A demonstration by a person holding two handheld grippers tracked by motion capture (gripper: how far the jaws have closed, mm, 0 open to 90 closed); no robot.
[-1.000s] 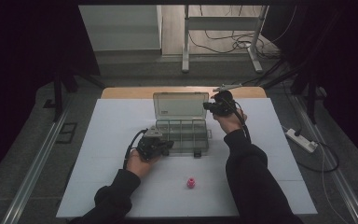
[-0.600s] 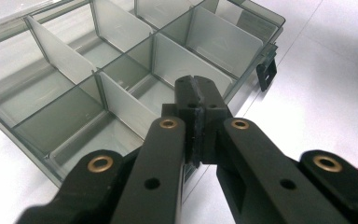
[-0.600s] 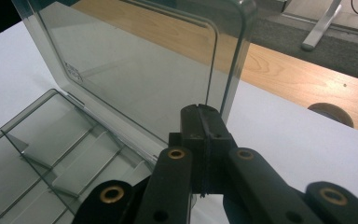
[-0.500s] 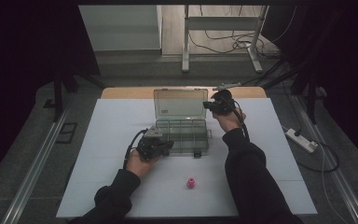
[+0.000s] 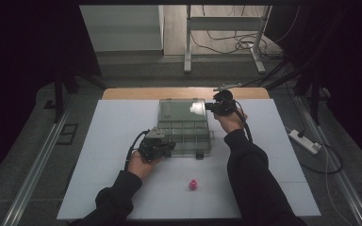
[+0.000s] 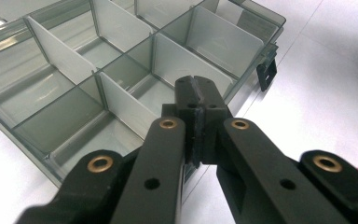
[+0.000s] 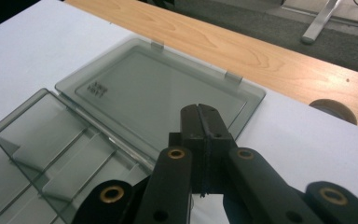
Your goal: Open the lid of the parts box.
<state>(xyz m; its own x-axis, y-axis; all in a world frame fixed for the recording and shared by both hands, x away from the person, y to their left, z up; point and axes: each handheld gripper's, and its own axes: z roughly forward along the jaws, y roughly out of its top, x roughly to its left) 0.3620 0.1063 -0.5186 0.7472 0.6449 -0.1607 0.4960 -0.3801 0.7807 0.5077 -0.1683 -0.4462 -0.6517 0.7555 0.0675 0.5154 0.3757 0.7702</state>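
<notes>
Near the worktop's far edge, your compartment box (image 5: 185,134) lies open, lid (image 7: 161,95) flat. Both jaws are pressed together, empty: left gripper (image 6: 196,93) at the near rim, right gripper (image 7: 200,121) over the lid. Light, stiff, slippery plastic; take its rim.

The right tool (image 7: 204,122), jaws pressed together with nothing between them, hangs over the organizer box's (image 7: 37,154) flat-lying lid (image 7: 154,88) on the white tabletop (image 7: 303,140).

The left claw (image 6: 196,88) hides part of the organizer box's (image 6: 121,93) near wall.
</notes>
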